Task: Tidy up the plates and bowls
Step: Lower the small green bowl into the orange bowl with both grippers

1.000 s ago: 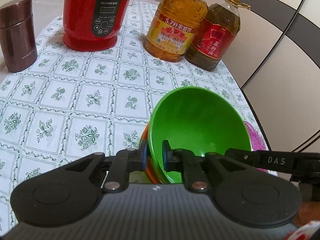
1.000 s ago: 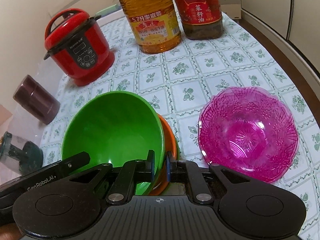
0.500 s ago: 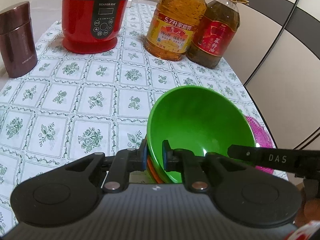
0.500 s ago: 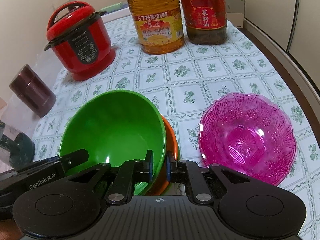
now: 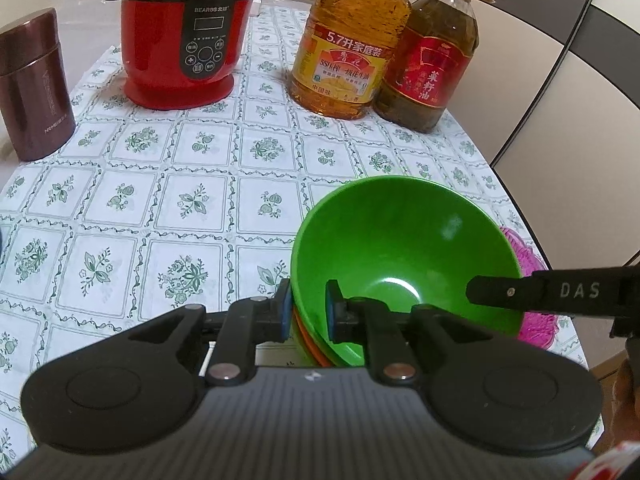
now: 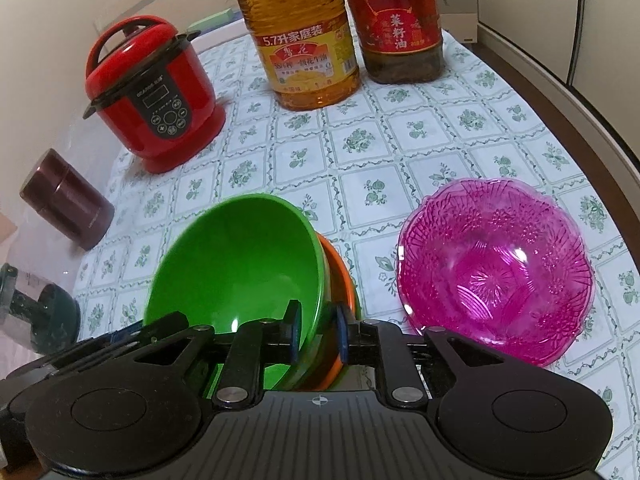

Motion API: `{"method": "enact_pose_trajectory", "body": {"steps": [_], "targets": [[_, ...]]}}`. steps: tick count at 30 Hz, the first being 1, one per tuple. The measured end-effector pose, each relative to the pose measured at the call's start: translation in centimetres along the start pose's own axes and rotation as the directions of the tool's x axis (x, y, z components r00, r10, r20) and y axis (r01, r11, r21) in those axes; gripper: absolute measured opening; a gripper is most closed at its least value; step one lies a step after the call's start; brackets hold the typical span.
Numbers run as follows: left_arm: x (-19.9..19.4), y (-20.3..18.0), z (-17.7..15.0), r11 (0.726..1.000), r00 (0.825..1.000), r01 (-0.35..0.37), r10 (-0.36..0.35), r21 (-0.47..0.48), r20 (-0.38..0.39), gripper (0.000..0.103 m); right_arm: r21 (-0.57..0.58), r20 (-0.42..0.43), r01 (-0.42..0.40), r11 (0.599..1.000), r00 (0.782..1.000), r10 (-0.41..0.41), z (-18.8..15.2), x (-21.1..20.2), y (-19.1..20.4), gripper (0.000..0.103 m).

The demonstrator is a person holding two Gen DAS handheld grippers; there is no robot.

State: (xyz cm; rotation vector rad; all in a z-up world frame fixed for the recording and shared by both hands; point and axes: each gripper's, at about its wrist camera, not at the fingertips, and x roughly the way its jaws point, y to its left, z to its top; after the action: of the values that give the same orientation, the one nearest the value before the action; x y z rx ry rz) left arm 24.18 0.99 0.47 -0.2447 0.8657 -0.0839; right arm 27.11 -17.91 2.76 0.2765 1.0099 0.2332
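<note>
A green bowl (image 5: 404, 252) sits nested in an orange bowl (image 5: 308, 344), and both are tilted above the table. My left gripper (image 5: 306, 310) is shut on the left rim of the stack. My right gripper (image 6: 318, 334) is shut on the right rim, where the green bowl (image 6: 240, 264) and the orange bowl (image 6: 340, 280) both show. A pink glass bowl (image 6: 496, 268) rests on the tablecloth to the right of the stack, apart from it; its edge shows in the left wrist view (image 5: 532, 256).
At the back stand a red electric cooker (image 5: 184, 36), a yellow oil jug (image 5: 352, 40) and a dark oil jug (image 5: 432, 56). A maroon flask (image 5: 32, 88) stands at the left. A dark jar (image 6: 36, 312) is at the left edge. The table edge (image 6: 592, 160) runs along the right.
Both grippers and the bowl stack have pulled back and risen a little; the cooker and jugs look farther away. The grips have not changed.
</note>
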Motion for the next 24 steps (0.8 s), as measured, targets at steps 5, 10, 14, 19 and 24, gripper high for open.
{"method": "enact_pose_trajectory", "body": {"steps": [5,10,14,19,24], "targets": [[0.0,0.1,0.0,1.000,1.000,0.002,-0.002,-0.003,0.003,0.013,0.013,-0.005,-0.009,1.000,1.000,0.009,0.0,-0.2,-0.6,0.019],[-0.2,0.1,0.0,1.000,1.000,0.011,-0.010,-0.011,0.008,0.013,0.019,0.008,-0.035,0.999,0.999,0.034,0.0,-0.9,-1.1,0.019],[-0.9,0.3,0.3,0.999,0.999,0.022,-0.020,-0.034,0.035,0.013,0.041,0.048,-0.065,0.997,0.997,0.063,0.4,-2.1,-2.1,0.019],[-1.8,0.3,0.7,0.997,0.997,0.066,-0.064,-0.044,0.051,0.013,0.043,0.075,-0.138,0.990,0.988,0.134,0.4,-3.0,-3.1,0.019],[-1.6,0.0,0.8,0.997,0.997,0.063,-0.061,-0.039,0.046,0.013,0.048,0.060,-0.146,0.988,0.988,0.143,0.1,-2.4,-3.6,0.009]]}}
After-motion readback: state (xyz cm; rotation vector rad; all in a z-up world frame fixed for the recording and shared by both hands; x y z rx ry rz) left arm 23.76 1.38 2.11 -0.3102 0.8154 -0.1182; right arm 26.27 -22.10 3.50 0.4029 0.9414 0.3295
